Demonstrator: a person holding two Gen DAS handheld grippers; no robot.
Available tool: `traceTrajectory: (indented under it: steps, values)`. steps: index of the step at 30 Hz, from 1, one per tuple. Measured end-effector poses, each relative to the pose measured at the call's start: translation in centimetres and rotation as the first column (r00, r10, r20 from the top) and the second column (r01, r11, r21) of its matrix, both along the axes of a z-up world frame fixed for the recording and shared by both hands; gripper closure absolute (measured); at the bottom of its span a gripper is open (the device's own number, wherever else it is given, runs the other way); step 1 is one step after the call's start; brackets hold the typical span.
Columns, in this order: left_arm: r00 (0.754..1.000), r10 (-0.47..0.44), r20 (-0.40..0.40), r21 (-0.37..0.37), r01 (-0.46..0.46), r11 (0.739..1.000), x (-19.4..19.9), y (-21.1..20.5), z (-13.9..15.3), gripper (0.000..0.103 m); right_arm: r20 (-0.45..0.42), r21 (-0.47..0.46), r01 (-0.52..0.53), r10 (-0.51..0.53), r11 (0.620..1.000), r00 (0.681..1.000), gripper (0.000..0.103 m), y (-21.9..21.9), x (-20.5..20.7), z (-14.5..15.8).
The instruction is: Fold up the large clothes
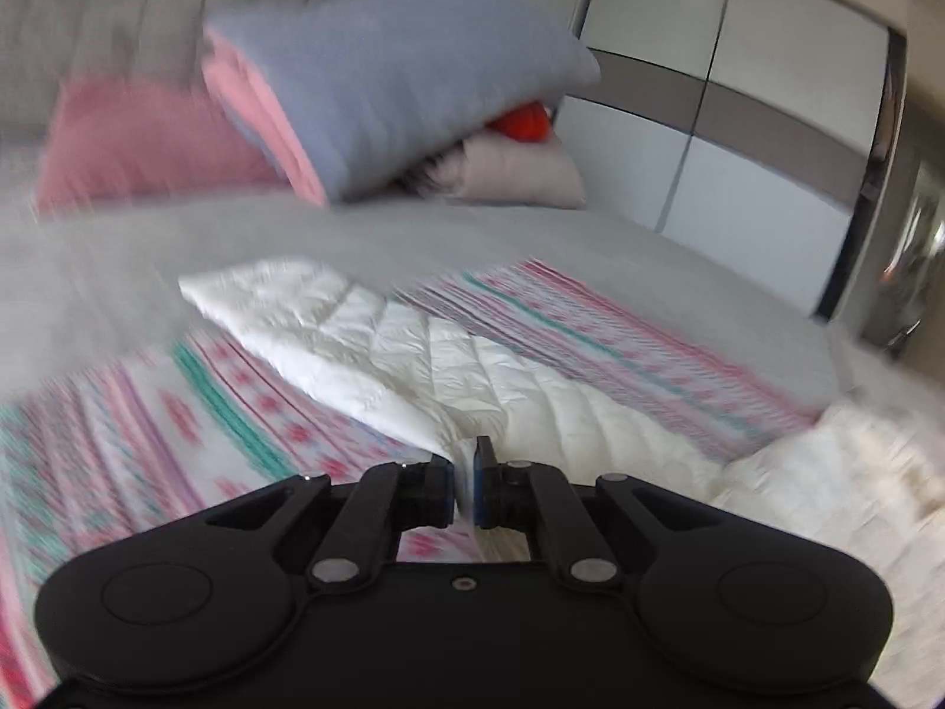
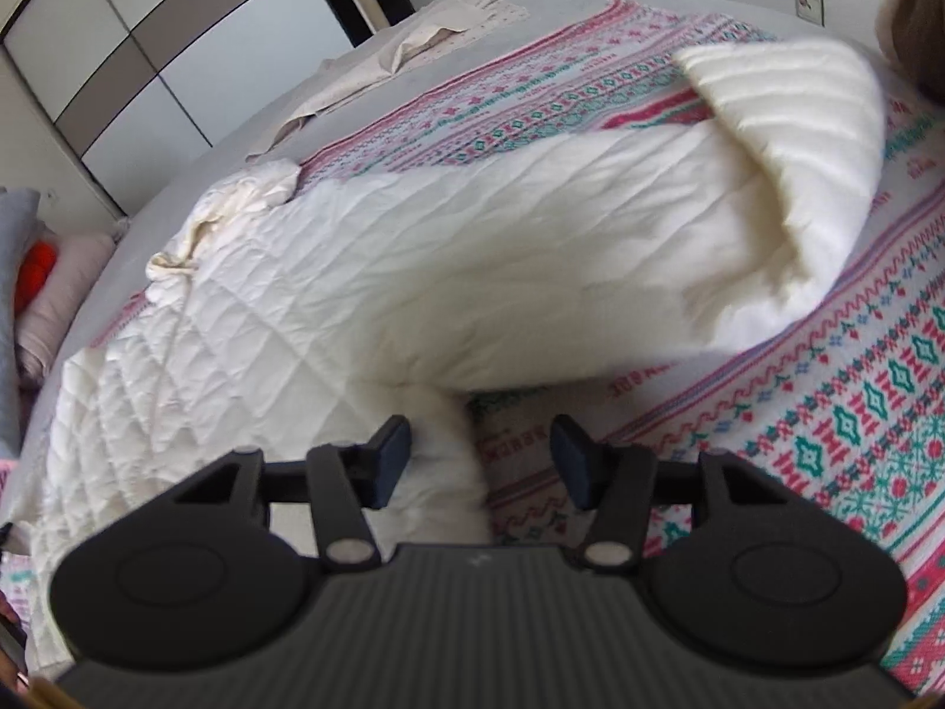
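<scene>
Quilt (image 2: 413,272), white, soft and limp, fills frame centre on bed (image 1: 118,272); left tongs (image 1: 465,487) pinch its edge, right tongs (image 2: 479,461) gape astride a fold.

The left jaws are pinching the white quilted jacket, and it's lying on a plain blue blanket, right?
Not quite. The left gripper does pinch the white jacket, but the blanket is patterned pink, red and teal, not plain blue. The right wrist view shows it best.

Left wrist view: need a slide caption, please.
Left gripper shut on the white quilted garment over a patterned bedspread.
</scene>
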State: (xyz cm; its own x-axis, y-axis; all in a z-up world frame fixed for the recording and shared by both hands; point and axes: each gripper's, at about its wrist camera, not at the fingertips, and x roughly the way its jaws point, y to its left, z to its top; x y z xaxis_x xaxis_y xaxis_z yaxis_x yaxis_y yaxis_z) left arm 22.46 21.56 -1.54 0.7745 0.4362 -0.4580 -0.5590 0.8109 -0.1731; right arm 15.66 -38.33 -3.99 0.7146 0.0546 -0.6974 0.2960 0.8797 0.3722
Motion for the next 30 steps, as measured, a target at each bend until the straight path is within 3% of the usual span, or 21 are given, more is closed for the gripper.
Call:
traceTrajectory:
  steps: [1,2,3,4,5,6,8,12,18,24,26,28,30]
  values:
    - [0.998,0.002,-0.059,0.019,-0.001,1.0,0.3,0.4,-0.5,0.091,0.002,-0.029,-0.014,0.014,0.999,1.0,0.051,0.7,0.2,0.0]
    - [0.993,-0.021,-0.115,-0.021,0.018,1.0,0.5,1.2,-1.0,0.09,0.005,-0.052,-0.027,0.027,0.998,1.0,0.051,1.1,0.2,0.1]
    - [0.987,-0.056,-0.149,-0.106,0.04,0.994,0.2,2.7,-1.8,0.088,0.002,-0.087,-0.039,0.039,0.995,0.999,0.05,1.8,0.2,0.2]
    - [0.985,-0.084,-0.151,-0.166,0.058,0.984,-0.3,3.3,-1.9,0.085,0.0,-0.113,-0.048,0.048,0.992,0.999,0.05,2.2,0.1,0.4]
    - [0.983,-0.108,-0.151,-0.197,0.077,0.977,-0.9,3.8,-1.4,0.074,0.0,-0.129,-0.063,0.063,0.99,0.998,0.05,2.5,0.0,0.7]
    - [0.978,-0.142,-0.156,-0.218,0.107,0.97,-1.4,3.6,-0.8,0.059,0.004,-0.127,-0.084,0.085,0.988,0.996,0.049,2.6,-0.3,1.0]
    - [0.959,-0.238,-0.151,-0.266,0.193,0.944,-3.2,3.1,0.1,0.04,0.011,-0.097,-0.123,0.125,0.988,0.992,0.047,2.5,-1.1,1.6]
    - [0.904,-0.404,-0.14,-0.356,0.335,0.873,-6.9,1.1,1.6,0.024,0.023,0.027,-0.201,0.2,0.979,0.98,0.033,1.7,-3.6,2.7]
    - [0.798,-0.584,-0.145,-0.426,0.482,0.765,-11.3,-2.7,1.5,0.021,0.028,0.154,-0.283,0.282,0.947,0.959,0.029,2.0,-9.4,3.2]
    - [0.734,-0.667,-0.126,-0.532,0.518,0.67,-15.8,-3.4,-0.6,0.022,0.034,0.247,-0.328,0.33,0.912,0.943,0.036,2.5,-14.2,2.8]
    - [0.726,-0.681,-0.098,-0.576,0.516,0.633,-16.8,-2.9,-1.7,0.024,0.028,0.286,-0.337,0.344,0.897,0.939,0.049,2.8,-15.1,2.3]
    - [0.709,-0.701,-0.08,-0.562,0.549,0.619,-17.9,-3.3,-1.9,0.026,0.019,0.288,-0.347,0.356,0.893,0.934,0.074,3.1,-16.0,1.7]
    - [0.684,-0.721,-0.111,-0.482,0.597,0.641,-18.7,-4.4,-1.4,0.054,0.011,0.202,-0.335,0.34,0.92,0.94,0.088,3.5,-17.0,1.7]
